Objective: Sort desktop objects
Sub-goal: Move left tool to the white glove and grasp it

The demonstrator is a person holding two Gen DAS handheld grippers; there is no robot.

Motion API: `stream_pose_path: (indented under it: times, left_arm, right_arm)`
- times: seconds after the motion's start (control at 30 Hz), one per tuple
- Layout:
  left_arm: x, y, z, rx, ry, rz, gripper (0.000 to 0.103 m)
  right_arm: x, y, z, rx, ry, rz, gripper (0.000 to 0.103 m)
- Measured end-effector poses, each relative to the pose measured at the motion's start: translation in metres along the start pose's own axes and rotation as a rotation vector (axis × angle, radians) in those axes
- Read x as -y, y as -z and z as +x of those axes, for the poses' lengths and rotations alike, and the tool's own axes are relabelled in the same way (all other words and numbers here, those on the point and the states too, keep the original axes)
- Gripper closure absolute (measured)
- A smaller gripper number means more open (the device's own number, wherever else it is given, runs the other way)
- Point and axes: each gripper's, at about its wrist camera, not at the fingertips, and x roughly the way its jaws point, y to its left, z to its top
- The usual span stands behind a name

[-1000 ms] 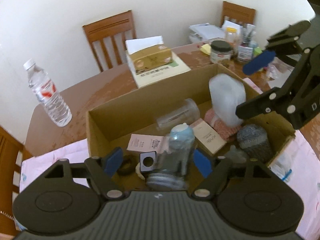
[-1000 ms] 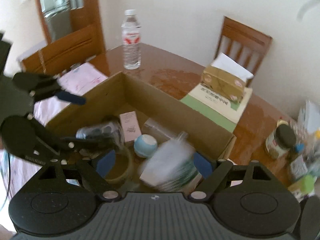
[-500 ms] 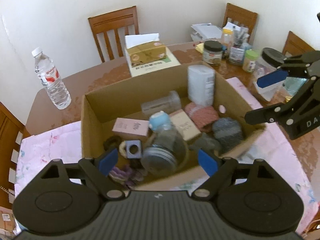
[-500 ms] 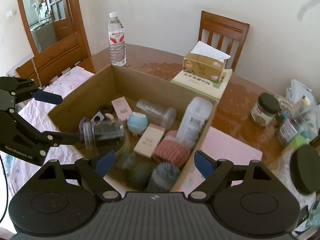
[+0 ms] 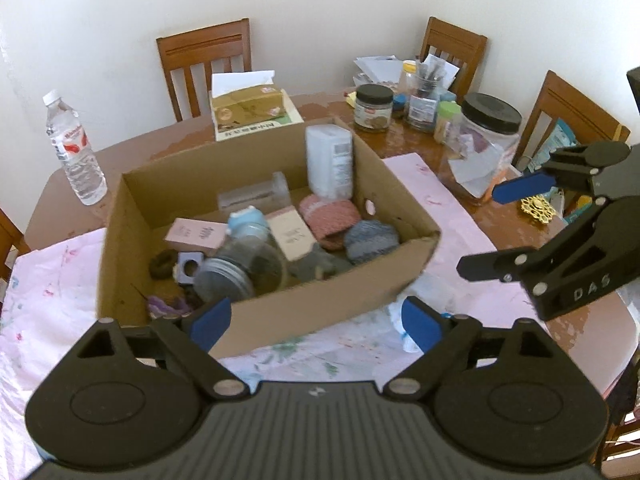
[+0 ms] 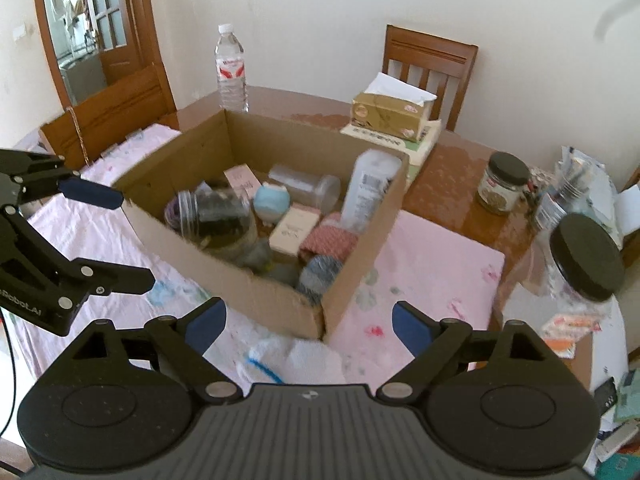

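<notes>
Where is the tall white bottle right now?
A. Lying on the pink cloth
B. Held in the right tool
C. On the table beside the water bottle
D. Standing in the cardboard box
D: the white bottle stands in the cardboard box's far corner, and both tools are open and hold nothing.

Brown cardboard box (image 5: 328, 304), pink floral tablecloth (image 5: 52, 280), blue-padded black tongs (image 5: 316, 320), red-labelled clear water bottle (image 5: 74, 148)

Open cardboard box (image 5: 280, 304) on pink cloth, crowded with jars, boxes, socks
</notes>
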Motion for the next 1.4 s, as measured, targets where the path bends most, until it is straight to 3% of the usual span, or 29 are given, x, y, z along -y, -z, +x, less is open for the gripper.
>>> stream_pose_path:
  times: [0.3, 0.43, 0.6, 1.23, 1.4]
  left_arm:
    - [0.043, 0.012, 0.017, 0.003, 0.016, 0.036, 0.011]
    - [0.059, 0.014, 0.028, 0.006, 0.039, 0.028, 0.011]
    - [0.078, 0.012, 0.048, -0.006, 0.059, 0.018, 0.011]
    - [0.112, 0.025, 0.124, -0.057, -0.025, 0.083, 0.012]
    - [0.112, 0.026, 0.129, -0.066, -0.029, 0.072, 0.024]
  right_arm:
    - [0.011, 0.052, -0.005, -0.034, 0.034, 0.106, 0.006]
    - [0.017, 0.072, -0.007, -0.06, 0.09, 0.094, 0.002]
    - [0.024, 0.092, -0.012, -0.086, 0.094, 0.097, 0.0]
    - [0.042, 0.115, -0.021, -0.1, 0.104, 0.158, 0.0]
    - [0.043, 0.116, -0.023, -0.097, 0.104, 0.16, 0.0]
